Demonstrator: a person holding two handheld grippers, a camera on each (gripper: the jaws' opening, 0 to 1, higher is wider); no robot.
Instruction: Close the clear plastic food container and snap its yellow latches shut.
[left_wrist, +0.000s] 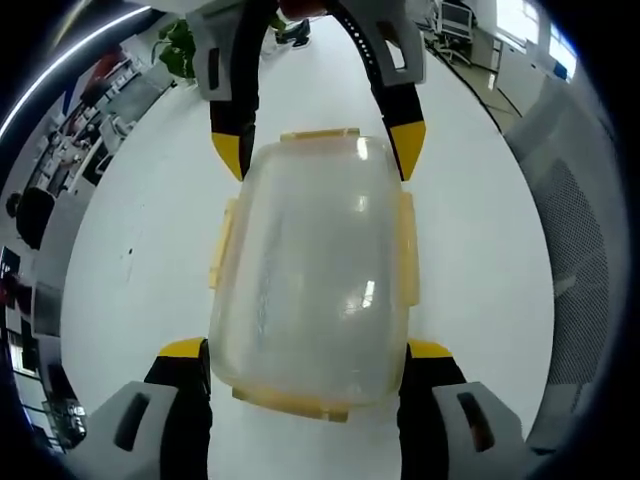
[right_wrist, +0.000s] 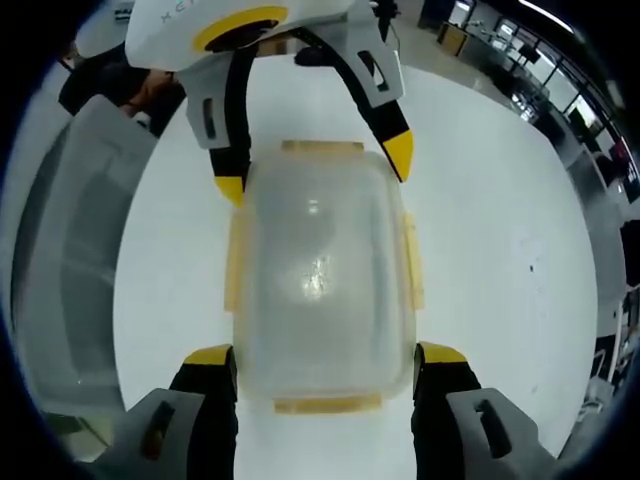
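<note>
A clear plastic food container lies on the white table with its lid on. Yellow latches run along all four edges, and the side ones stick outward. My left gripper is open, its yellow-tipped jaws flanking the container's near end. My right gripper faces it from the far end, also open, with a jaw beside each far corner. In the right gripper view the same container lies between my right gripper at the bottom and my left gripper at the top.
A translucent grey bin stands beside the table in the right gripper view, and a grey mesh surface borders it in the left gripper view. A person's hand and dark sleeve show behind the left gripper. Office desks and a plant lie beyond.
</note>
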